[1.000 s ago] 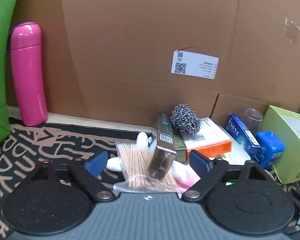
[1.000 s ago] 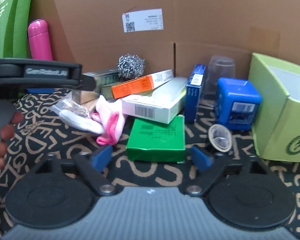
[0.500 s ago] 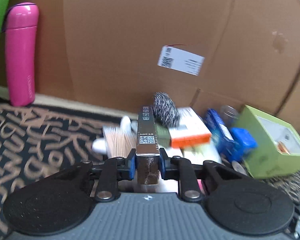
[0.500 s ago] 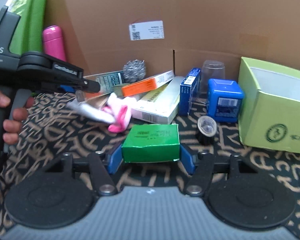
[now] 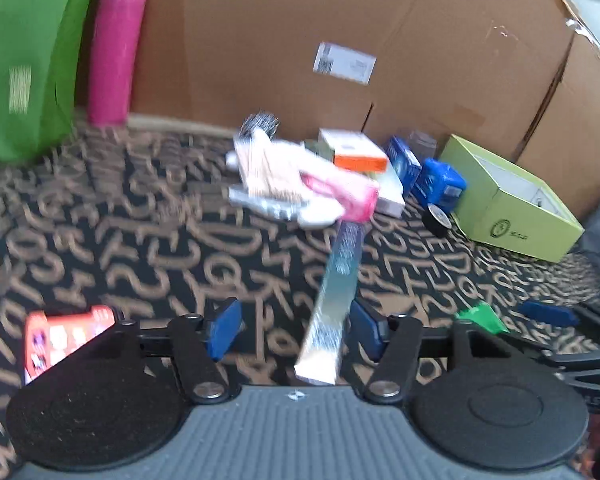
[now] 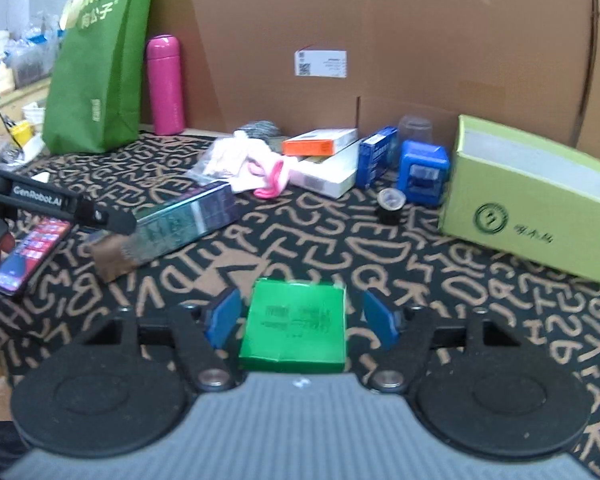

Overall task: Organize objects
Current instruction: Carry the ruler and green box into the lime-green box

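My left gripper (image 5: pixel 296 330) is open. A long silvery box (image 5: pixel 332 304) leans against its right finger, tilted, no longer clamped. In the right wrist view that box (image 6: pixel 180 224) lies low by the left gripper's tip, over the patterned mat (image 6: pixel 340 240). My right gripper (image 6: pixel 300 320) is open, and a green box (image 6: pixel 296 330) sits between its fingers with gaps on both sides. The remaining pile lies at the back: a bag of cotton swabs (image 5: pixel 268 176), a pink sock (image 6: pixel 274 178), an orange-and-white box (image 6: pixel 320 142) and a steel scourer (image 6: pixel 260 128).
A light-green open box (image 6: pixel 532 200) stands at the right. Near it are a blue cube box (image 6: pixel 424 172), a blue carton (image 6: pixel 378 156), a clear cup (image 6: pixel 414 130) and a tape roll (image 6: pixel 390 202). A pink bottle (image 6: pixel 166 84), a green bag (image 6: pixel 96 60) and a phone (image 6: pixel 28 256) are at the left.
Both grippers pulled back from the pile carrying their boxes, then opened. The silvery box now leans loose and the green box sits unclamped between the right fingers.
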Demonstrator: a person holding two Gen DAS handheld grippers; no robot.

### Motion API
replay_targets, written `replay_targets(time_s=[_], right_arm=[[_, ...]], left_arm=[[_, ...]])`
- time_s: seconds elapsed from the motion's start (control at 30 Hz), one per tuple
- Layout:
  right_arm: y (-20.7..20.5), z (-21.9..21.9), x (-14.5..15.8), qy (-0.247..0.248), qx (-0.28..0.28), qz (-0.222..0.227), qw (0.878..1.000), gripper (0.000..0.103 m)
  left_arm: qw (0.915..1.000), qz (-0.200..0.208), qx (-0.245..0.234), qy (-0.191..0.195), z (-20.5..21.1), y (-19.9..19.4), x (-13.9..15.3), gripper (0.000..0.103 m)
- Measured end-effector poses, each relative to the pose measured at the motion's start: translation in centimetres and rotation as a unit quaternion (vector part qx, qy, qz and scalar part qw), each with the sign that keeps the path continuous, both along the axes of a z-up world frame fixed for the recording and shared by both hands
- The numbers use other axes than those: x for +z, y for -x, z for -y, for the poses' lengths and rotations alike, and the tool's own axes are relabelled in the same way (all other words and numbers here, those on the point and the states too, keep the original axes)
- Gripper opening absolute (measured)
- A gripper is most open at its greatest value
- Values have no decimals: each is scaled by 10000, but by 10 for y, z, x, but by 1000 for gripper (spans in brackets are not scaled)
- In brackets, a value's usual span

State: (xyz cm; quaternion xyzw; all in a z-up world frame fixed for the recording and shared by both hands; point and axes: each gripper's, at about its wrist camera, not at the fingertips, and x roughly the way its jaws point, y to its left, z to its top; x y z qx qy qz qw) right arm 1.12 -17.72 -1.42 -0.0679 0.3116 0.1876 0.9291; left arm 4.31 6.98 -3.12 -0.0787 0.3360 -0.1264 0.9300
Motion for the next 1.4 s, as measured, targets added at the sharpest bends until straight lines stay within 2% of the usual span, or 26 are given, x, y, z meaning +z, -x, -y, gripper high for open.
replay_targets(time_s=[0.07, 0.2, 0.33, 0.37, 0.4, 0.47, 0.53, 0.6, 0.7, 0.73, 0.8, 0.83, 0.87, 0.9, 1.2, 1.4], right_arm=[[2, 1, -1, -41, 55, 50, 10000, 73], [-1, -1, -8, 21, 122, -37, 9999, 73], [-3, 1, -15, -2, 78, -175, 9998, 73], [-4, 2, -16, -16, 72, -203, 9998, 73], [-5, 3, -18, -19, 58, -234, 9997, 73], [-7, 5, -21, -32, 17, -304, 9995, 73], [-10, 7, -23, -123, 1, -359, 9993, 73], [-13, 7, -25, -186, -28, -396, 9990, 73], [-16, 5, -28, -231, -50, -448, 9987, 73], [-17, 4, -28, -247, -36, -461, 9986, 73], [-17, 1, -30, -253, 0, -480, 9985, 73], [-17, 0, -30, -248, 24, -486, 9985, 72], [-17, -1, -31, -235, 34, -487, 9985, 66], [-16, -2, -32, -216, 18, -453, 9987, 62], [-9, 5, -27, -286, 5, -261, 9993, 61], [-9, 29, -1, -300, -196, 117, 9993, 61]], left_arm=[[9998, 103, -128, -102, 9, -2, 3, 67], [9975, 150, -647, -247, 29, -10, 3, 70], [9968, 28, -677, -434, 35, -19, -8, 69], [9968, -7, -692, -397, 36, -22, -10, 66], [9968, -67, -715, -355, 35, -24, -13, 52], [9964, -245, -763, -265, 33, -29, -16, 38], [9965, -317, -726, -258, 33, -32, -18, 38], [9969, -319, -628, -343, 35, -33, -19, 46], [9971, -273, -609, -359, 36, -35, -20, 47], [9970, -276, -629, -369, 37, -35, -21, 46], [9966, -245, -666, -409, 37, -35, -21, 34], [9964, -255, -692, -414, 38, -35, -21, 32], [9964, -259, -705, -393, 37, -35, -22, 26], [9964, -268, -710, -378, 37, -34, -22, 24], [9950, -334, -930, -110, 44, -25, -14, 23], [9901, -1, -1393, 197, 74, -29, 18, 23]])
